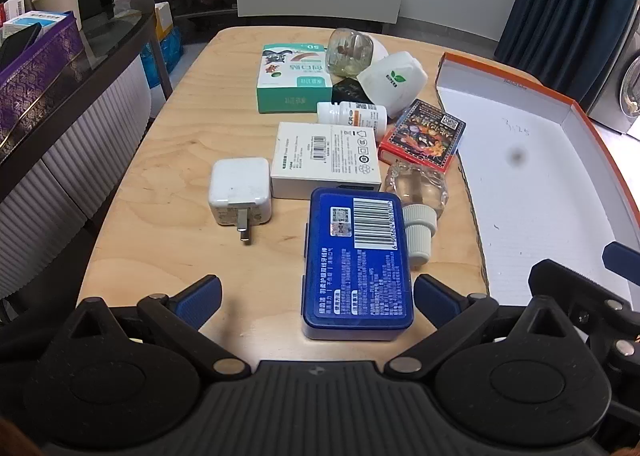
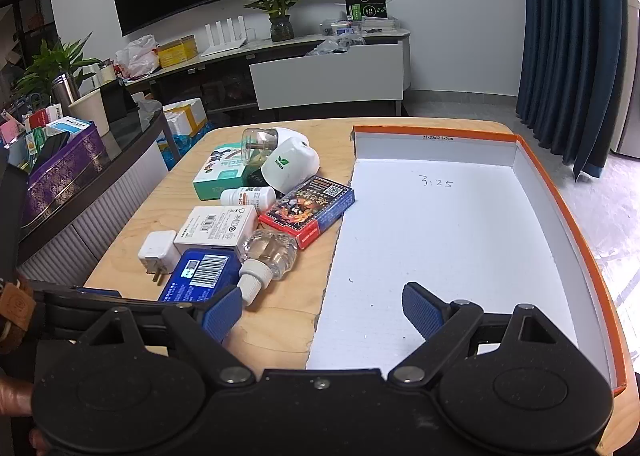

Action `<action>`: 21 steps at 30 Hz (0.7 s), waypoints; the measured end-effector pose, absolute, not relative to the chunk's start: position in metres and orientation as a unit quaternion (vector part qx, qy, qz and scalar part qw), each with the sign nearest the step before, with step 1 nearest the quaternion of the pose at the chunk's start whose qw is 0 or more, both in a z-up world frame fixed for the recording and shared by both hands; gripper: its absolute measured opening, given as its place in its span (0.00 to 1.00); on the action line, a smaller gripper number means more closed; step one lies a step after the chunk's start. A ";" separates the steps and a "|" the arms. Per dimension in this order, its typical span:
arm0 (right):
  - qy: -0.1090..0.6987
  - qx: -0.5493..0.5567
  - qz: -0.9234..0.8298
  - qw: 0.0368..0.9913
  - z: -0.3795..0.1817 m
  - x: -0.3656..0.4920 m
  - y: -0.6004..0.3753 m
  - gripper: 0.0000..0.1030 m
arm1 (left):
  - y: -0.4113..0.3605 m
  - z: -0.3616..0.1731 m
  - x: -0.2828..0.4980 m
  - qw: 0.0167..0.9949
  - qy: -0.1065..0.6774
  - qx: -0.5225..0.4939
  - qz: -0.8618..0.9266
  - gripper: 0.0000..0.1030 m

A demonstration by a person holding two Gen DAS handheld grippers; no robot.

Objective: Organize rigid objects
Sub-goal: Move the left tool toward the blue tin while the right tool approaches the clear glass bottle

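Several small items lie grouped on the wooden table (image 1: 168, 192): a blue flat case (image 1: 356, 260), a white charger plug (image 1: 239, 192), a white adapter box (image 1: 326, 160), a clear bottle with a ribbed white cap (image 1: 420, 196), a red card box (image 1: 424, 136), a white pill bottle (image 1: 352, 114) and a green-white carton (image 1: 292, 80). My left gripper (image 1: 318, 296) stands open, its pads either side of the blue case's near end without touching it. My right gripper (image 2: 322, 310) is open and holds nothing, above the left edge of the white, orange-rimmed box (image 2: 440, 236).
A white device with a leaf logo (image 2: 288, 164) and a clear glass bottle (image 2: 258, 144) sit at the back of the group. A dark counter with a purple box (image 2: 60, 176) runs along the left. A TV cabinet (image 2: 328, 76) stands beyond the table.
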State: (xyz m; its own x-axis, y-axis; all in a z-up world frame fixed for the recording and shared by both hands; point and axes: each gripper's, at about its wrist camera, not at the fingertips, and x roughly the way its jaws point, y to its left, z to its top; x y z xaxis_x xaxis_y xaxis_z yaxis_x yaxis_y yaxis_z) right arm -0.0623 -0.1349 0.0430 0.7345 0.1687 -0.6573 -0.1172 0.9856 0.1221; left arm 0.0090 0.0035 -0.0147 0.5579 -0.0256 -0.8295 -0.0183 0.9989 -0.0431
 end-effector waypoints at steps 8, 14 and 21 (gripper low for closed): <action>0.361 0.038 0.076 0.929 0.040 -0.058 -0.138 0.99 | 0.001 -0.019 0.015 0.880 0.474 -0.024 -0.004 1.00; 0.366 0.041 0.075 0.927 0.037 -0.057 -0.139 0.99 | -0.002 -0.020 0.019 0.879 0.476 -0.024 -0.006 1.00; 0.368 0.040 0.075 0.926 0.036 -0.055 -0.138 0.99 | -0.003 -0.021 0.020 0.879 0.476 -0.024 -0.007 1.00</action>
State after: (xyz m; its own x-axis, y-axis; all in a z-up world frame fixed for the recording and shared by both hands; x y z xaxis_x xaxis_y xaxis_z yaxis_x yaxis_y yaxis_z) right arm -0.0550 -0.1379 0.0363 0.7175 0.1692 -0.6757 -0.1100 0.9854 0.1300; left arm 0.0205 -0.0027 -0.0214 0.5459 -0.0345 -0.8372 -0.0114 0.9988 -0.0486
